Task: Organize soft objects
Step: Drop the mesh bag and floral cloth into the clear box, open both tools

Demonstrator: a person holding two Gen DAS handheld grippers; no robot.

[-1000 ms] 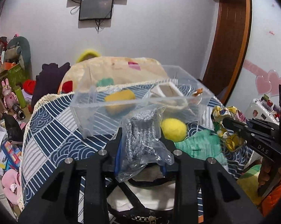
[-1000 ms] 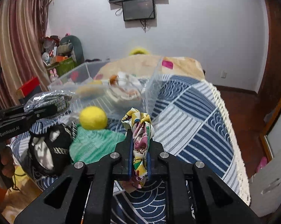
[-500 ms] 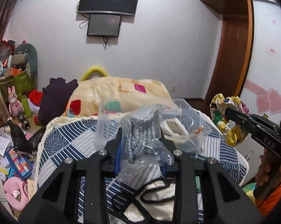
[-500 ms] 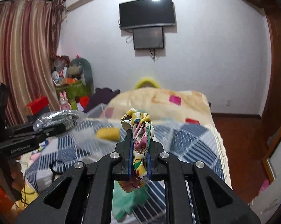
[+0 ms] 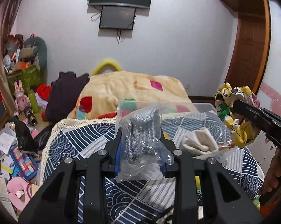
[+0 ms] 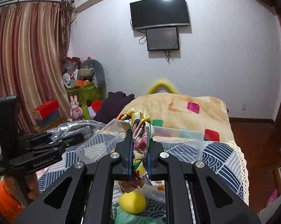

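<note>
My left gripper (image 5: 140,145) is shut on a clear bag of grey knit fabric (image 5: 140,130) and holds it above the bed, in front of the clear plastic bin (image 5: 202,110). My right gripper (image 6: 139,149) is shut on a yellow floral scrunchie (image 6: 139,130), held over the near rim of the bin (image 6: 177,130). The scrunchie (image 5: 234,112) and right gripper also show at the right of the left wrist view. A white cloth (image 5: 198,140) lies in the bin. A yellow ball (image 6: 132,202) and a green cloth (image 6: 125,218) lie on the bed below my right gripper.
The bed has a blue patterned cover (image 5: 80,140) and a beige blanket (image 5: 133,85) behind the bin. Toys and boxes clutter the floor at the left (image 5: 19,149). A wooden door (image 5: 250,46) stands at the right.
Both grippers have risen and come closer to the bin with their loads. The yellow ball and green cloth now sit below the right gripper.
</note>
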